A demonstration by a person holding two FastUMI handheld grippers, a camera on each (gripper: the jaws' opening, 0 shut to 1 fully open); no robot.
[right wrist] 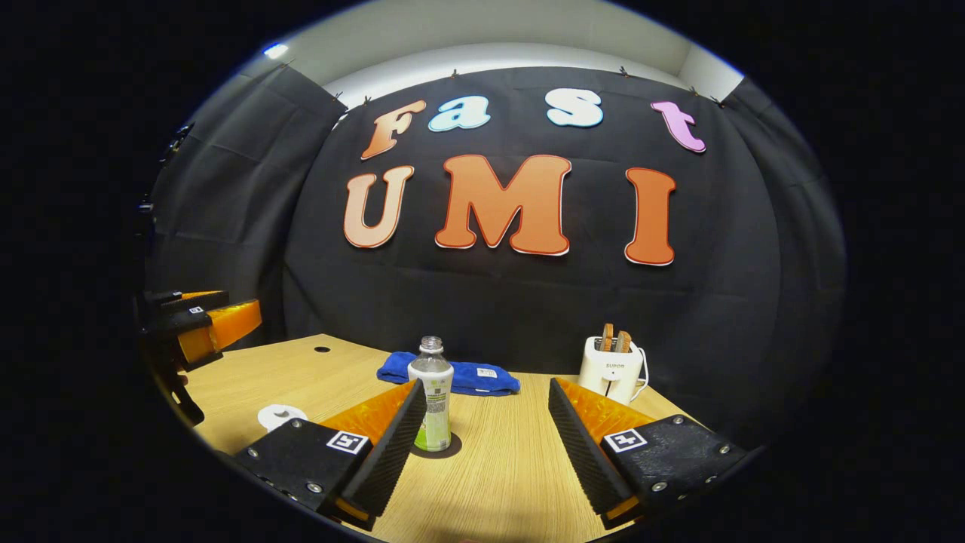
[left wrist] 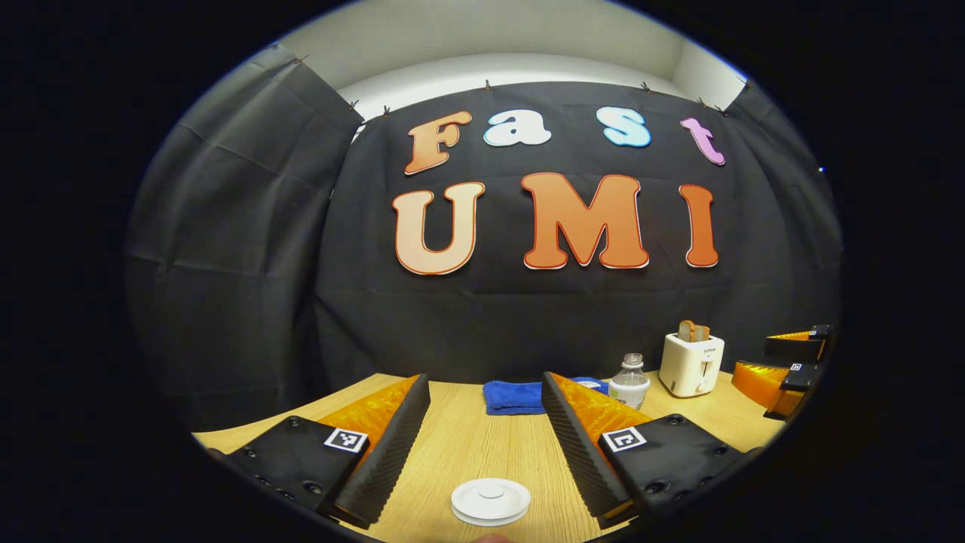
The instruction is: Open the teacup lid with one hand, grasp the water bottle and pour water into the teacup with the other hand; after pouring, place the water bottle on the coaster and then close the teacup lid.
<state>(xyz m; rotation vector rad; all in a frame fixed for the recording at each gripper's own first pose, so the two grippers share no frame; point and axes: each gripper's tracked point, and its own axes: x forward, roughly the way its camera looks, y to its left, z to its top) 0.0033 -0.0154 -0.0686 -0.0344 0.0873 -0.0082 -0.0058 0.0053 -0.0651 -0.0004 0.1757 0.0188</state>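
Observation:
The white teacup lid [left wrist: 490, 499] with its small knob lies low between my left gripper's [left wrist: 484, 383] open fingers, close to the camera. In the right gripper view the teacup [right wrist: 280, 415] is a small white shape at the left, on the table. The clear water bottle [right wrist: 431, 403], uncapped and green-labelled, stands upright on a dark round coaster [right wrist: 446, 451]. It sits just beyond the left finger [right wrist: 392, 437] of my open right gripper [right wrist: 486, 386], apart from it. From the left gripper view the bottle [left wrist: 629, 381] peeks over the right finger.
A folded blue cloth [right wrist: 460, 375] lies at the back of the wooden table [right wrist: 497, 483]. A white toaster [right wrist: 612, 367] with bread stands at the back right. The left gripper [right wrist: 240, 305] hangs at the far left, the right gripper [left wrist: 754, 354] at the far right.

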